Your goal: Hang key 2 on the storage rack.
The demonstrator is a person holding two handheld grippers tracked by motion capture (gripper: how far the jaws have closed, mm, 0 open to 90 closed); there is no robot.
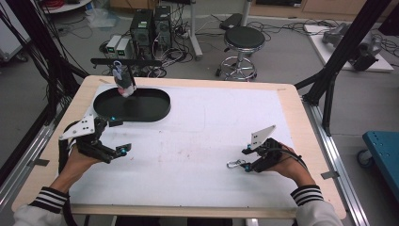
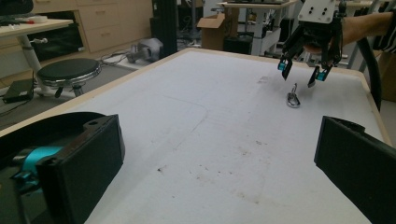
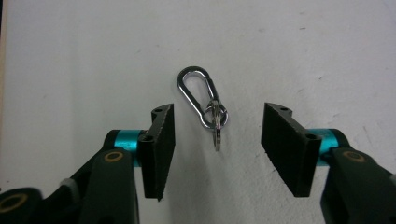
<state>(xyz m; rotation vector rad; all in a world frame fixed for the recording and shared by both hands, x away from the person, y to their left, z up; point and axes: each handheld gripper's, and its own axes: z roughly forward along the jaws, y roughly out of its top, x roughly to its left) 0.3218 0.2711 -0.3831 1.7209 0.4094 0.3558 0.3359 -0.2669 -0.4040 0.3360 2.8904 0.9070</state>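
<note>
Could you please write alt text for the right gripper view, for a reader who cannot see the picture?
A silver carabiner with a small key ring on it lies flat on the white table surface, between the two black jaws of the right hand-held gripper. The jaws stand apart on either side of it and do not touch it.

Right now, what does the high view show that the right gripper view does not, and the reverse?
High view alone: the black oval tray with a small pink-white item at its far rim, the left claw near it, and a black stool.
Right gripper view alone: the key rings hanging on the clip.
Both: the silver metal carabiner clip lying on the white table mat, between the right claw pads, untouched.
</note>
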